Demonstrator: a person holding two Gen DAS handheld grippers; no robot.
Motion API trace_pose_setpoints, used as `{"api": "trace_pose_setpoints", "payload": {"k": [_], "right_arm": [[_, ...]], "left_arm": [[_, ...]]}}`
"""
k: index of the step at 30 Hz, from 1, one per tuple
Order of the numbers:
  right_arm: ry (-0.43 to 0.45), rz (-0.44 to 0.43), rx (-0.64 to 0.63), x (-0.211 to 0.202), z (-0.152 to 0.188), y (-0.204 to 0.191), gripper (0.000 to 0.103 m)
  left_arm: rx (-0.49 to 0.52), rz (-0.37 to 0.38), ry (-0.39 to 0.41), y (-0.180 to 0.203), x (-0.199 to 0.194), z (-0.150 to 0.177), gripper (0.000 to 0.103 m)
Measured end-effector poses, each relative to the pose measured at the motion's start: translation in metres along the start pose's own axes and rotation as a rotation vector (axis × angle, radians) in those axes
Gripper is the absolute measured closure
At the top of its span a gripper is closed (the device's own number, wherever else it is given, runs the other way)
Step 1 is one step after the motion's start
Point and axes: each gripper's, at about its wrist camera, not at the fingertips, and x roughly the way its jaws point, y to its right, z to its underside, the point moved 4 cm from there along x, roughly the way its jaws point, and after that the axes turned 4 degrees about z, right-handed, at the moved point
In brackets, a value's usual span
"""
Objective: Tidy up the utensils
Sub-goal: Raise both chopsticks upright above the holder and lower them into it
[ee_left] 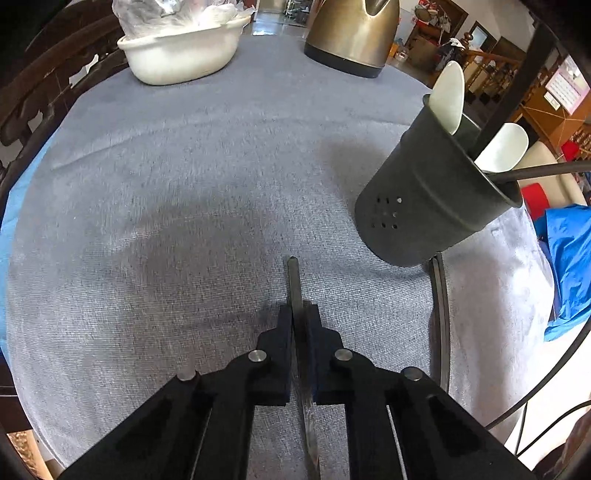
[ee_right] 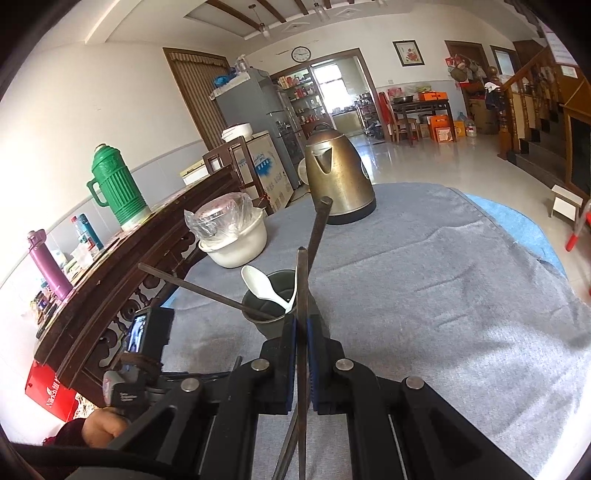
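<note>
A dark perforated utensil holder (ee_left: 432, 195) stands on the grey cloth at the right, holding two white spoons (ee_left: 450, 96) and a dark chopstick (ee_left: 535, 171). It also shows in the right wrist view (ee_right: 275, 308) with a white spoon (ee_right: 260, 282) and a chopstick (ee_right: 195, 288) in it. My left gripper (ee_left: 298, 314) is shut on a dark chopstick (ee_left: 293, 284), low over the cloth, left of the holder. My right gripper (ee_right: 302, 325) is shut on a pair of dark chopsticks (ee_right: 303, 280), just above and in front of the holder.
A brass kettle (ee_left: 351, 33) and a white bowl (ee_left: 181, 51) with a plastic bag stand at the table's far side. Another chopstick pair (ee_left: 441, 317) lies on the cloth by the holder. A dark wooden sideboard (ee_right: 122, 266) with a green thermos (ee_right: 116, 184) runs along the left.
</note>
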Motion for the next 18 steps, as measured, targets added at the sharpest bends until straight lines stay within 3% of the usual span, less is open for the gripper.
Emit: {"api": "trace_pose_setpoints", "payload": {"k": [6,18], "right_arm": [[0.031,-0.007,-0.008,-0.01,-0.004,-0.005,0.097],[0.155,-0.013,-0.008,-0.037,-0.023,-0.017,0.097]], "left_arm": [[-0.005,0.015,0.096,-0.001,-0.033,0.006,0.097],[-0.016,0.019,0.462,-0.008,-0.164,-0.013,0.097]]}}
